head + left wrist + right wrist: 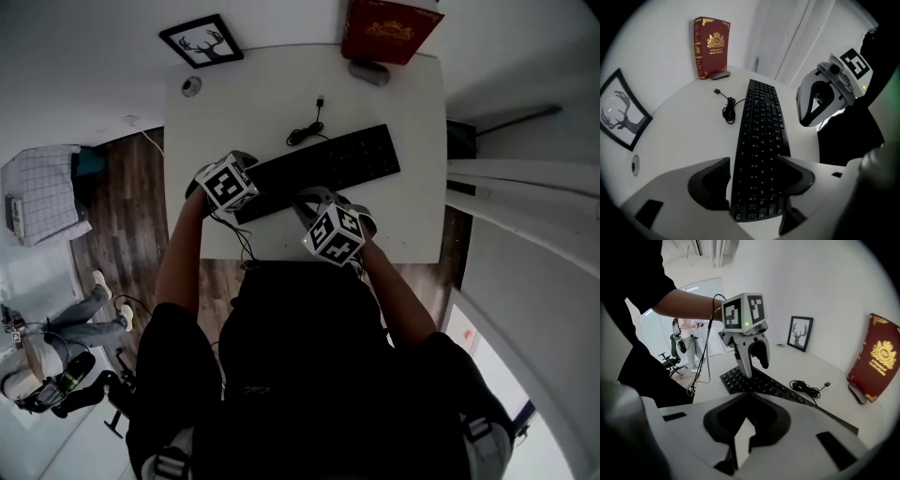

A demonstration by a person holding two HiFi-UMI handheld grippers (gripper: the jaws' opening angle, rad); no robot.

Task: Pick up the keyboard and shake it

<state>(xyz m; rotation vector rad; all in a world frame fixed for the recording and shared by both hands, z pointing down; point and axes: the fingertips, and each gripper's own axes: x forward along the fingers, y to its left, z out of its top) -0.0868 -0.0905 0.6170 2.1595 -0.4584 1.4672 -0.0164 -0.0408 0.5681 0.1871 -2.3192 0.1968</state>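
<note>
White square table (262, 103) on a dark wood floor (127, 187).

Head view: long flat black keyboard (337, 159) lies slantwise across the table's middle, flat on the top. Coiled black cable (307, 129) just beyond it. Dark red hardback book (386, 28) stands at the far edge, and a black-framed deer picture (201, 41) lies off the far left corner. Left gripper (230, 183) is over the keyboard's left end. Right gripper (333, 230) is at its near long edge.

Left gripper view: jaws spread wide and the keyboard's end lies between them. A sliver of table shows beside one pad, so there is no clamp.

Right gripper view: jaws closed together, nothing between them. The keyboard lies just beyond the tips.
</note>
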